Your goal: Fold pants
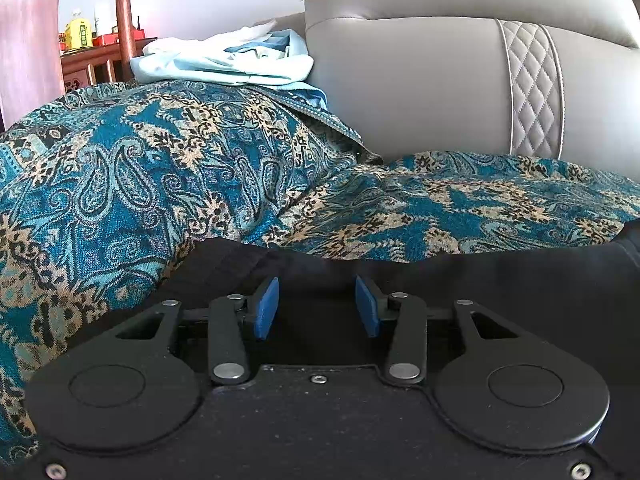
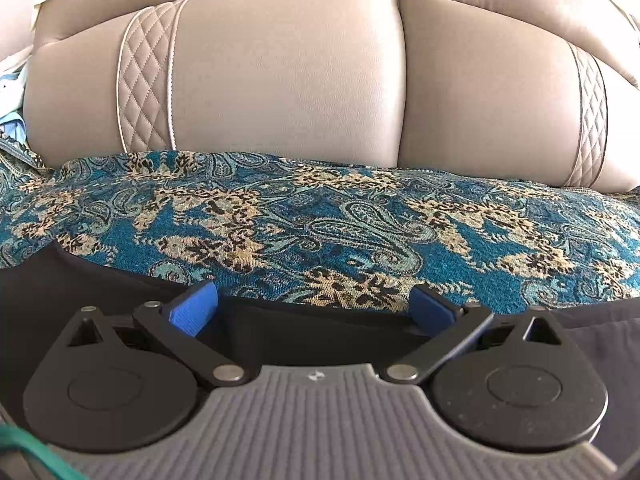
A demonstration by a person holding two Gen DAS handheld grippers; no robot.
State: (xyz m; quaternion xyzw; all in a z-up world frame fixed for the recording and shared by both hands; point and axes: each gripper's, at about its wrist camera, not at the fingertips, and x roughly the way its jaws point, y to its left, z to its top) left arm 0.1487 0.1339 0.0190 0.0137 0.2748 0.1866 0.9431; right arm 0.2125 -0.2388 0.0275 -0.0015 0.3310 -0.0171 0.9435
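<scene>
- Nearest the lens in the left wrist view, the left gripper (image 1: pixel 317 306) fills the 6 o'clock half; its blue pads (image 1: pixel 266 308) stand apart with nothing between them, hovering over dark cloth.
- Likewise the right gripper (image 2: pixel 314 306) sits at 6 o'clock in its own view, jaws spread wider, blue pads (image 2: pixel 196 308) at either side and nothing pinched.
- Behind both, a grey leather sofa back (image 2: pixel 288 80) spans 10 to 2 o'clock, with quilted diamond strips; its top is cut off by the frame.
- Covering the seat, a teal paisley throw (image 1: pixel 132 176) runs from 9 to 3 o'clock, rumpled into a ridge in the left view.
- Black pants (image 1: pixel 500 280) lie on the throw just ahead of both grippers; their visible far edge runs 9 to 3 o'clock, so the long axis seems to lie left-right. Both ends are cut off or hidden by the grippers, and waist versus hem cannot be told.
- Pale blue clothes (image 1: pixel 224 62) are piled at 11 o'clock in the left view, against the sofa back.
- Farther off at 10 o'clock, a wooden cabinet (image 1: pixel 96 64) carries a yellow bottle (image 1: pixel 78 32); its label is unreadable.
</scene>
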